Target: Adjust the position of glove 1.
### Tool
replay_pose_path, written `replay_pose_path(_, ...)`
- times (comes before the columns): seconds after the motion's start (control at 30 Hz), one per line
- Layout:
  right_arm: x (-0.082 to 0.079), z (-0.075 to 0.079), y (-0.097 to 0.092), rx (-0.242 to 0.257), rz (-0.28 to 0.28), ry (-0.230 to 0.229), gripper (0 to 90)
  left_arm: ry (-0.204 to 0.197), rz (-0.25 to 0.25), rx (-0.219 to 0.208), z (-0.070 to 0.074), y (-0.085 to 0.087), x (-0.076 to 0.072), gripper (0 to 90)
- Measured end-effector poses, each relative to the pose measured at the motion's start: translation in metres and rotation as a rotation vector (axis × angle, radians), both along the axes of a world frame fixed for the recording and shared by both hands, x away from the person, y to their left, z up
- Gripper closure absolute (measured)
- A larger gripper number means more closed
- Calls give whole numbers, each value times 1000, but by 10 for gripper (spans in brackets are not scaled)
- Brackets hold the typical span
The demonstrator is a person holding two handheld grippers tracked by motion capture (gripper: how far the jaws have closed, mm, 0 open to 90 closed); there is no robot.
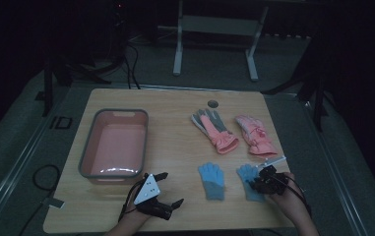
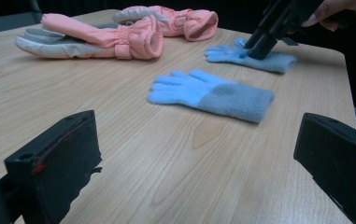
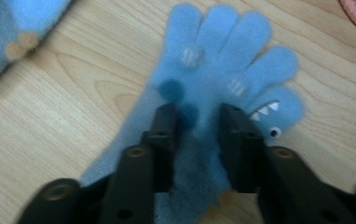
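Observation:
Two blue knit gloves lie near the table's front right. My right gripper (image 1: 256, 183) points down on the right blue glove (image 1: 248, 173), its jaws narrow with a fold of the palm pinched between them. In the right gripper view that gripper (image 3: 199, 114) sits at mid-palm of the glove (image 3: 227, 51), which has a toothed monster face on the thumb. The left blue glove (image 1: 211, 179) lies flat and untouched. My left gripper (image 1: 171, 188) rests low near the front edge, open and with nothing in it, facing both gloves (image 2: 213, 93) (image 2: 278, 60).
A pair of pink ski gloves (image 1: 214, 129) (image 1: 255, 135) lies behind the blue ones. A pink bin with a grey rim (image 1: 82, 157) stands at the left, nothing in it. A round grommet (image 1: 212, 103) sits near the back edge.

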State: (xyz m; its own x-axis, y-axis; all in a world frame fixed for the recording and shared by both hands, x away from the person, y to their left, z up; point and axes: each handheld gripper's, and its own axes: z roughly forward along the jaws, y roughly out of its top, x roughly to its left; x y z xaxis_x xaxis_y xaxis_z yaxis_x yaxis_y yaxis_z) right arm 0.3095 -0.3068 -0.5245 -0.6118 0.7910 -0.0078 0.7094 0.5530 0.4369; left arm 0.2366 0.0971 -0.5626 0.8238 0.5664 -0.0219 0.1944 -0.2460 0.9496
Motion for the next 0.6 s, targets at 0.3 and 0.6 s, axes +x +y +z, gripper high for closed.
replay_pose_path(0.3,-4,3,2,10,-79,-23,853,1,3,-3,0,0,0,5)
replay_pose_path(0.6,-8,46,20,30,-40,-101,855,0,0,0,0,0,0,5)
